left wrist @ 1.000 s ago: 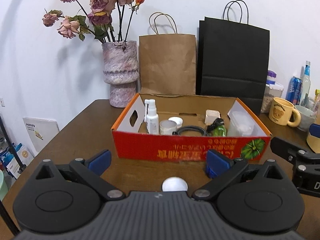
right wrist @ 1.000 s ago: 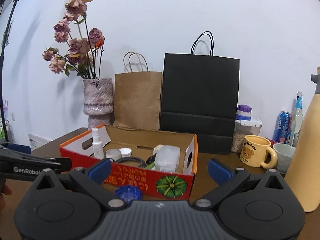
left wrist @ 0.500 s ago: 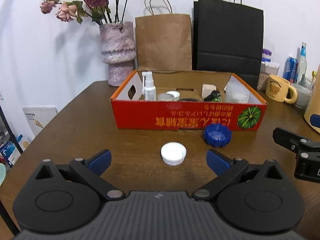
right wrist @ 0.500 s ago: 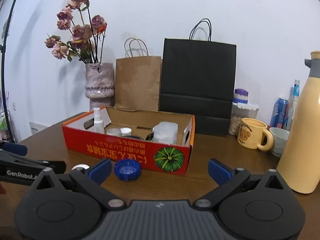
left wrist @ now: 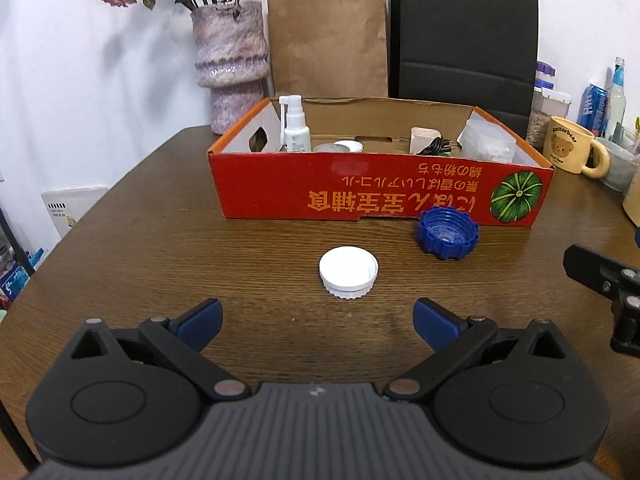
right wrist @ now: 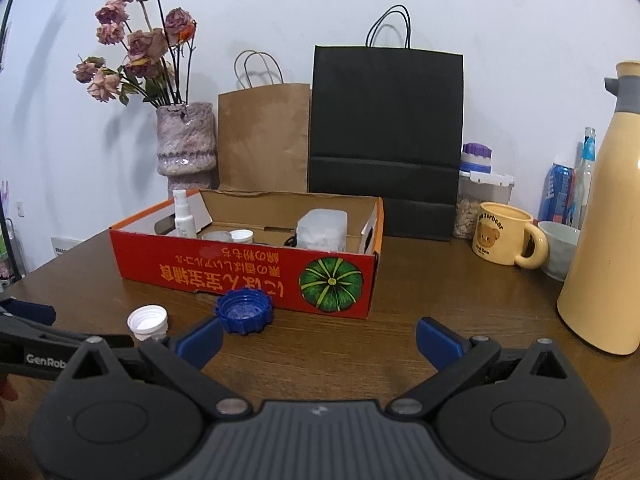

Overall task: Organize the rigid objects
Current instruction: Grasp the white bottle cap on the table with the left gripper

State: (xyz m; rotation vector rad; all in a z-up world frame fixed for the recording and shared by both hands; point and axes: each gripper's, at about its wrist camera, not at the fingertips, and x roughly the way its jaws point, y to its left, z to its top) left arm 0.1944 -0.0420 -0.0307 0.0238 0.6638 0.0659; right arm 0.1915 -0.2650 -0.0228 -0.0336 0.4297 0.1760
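Observation:
A white screw cap [left wrist: 348, 273] lies on the brown table, just ahead of my open left gripper [left wrist: 318, 322], which holds nothing. A blue ribbed cap [left wrist: 448, 232] rests against the front wall of the red cardboard box [left wrist: 360, 194]. Inside the box stand a white spray bottle [left wrist: 295, 128], small jars, a black cable and a clear plastic tub [left wrist: 488, 146]. In the right wrist view the blue cap [right wrist: 244, 311] sits just beyond the left fingertip of my open, empty right gripper [right wrist: 318, 338], with the white cap [right wrist: 147, 321] to its left.
A vase of dried roses [right wrist: 186, 142], a brown paper bag [right wrist: 264, 140] and a black paper bag [right wrist: 386, 136] stand behind the box. A yellow bear mug [right wrist: 502, 240], a grey cup, cans and a tall cream jug [right wrist: 608, 220] crowd the right side.
Both grippers have drawn back from the box and tilted down, so the white and blue caps now show in full on the table ahead of them.

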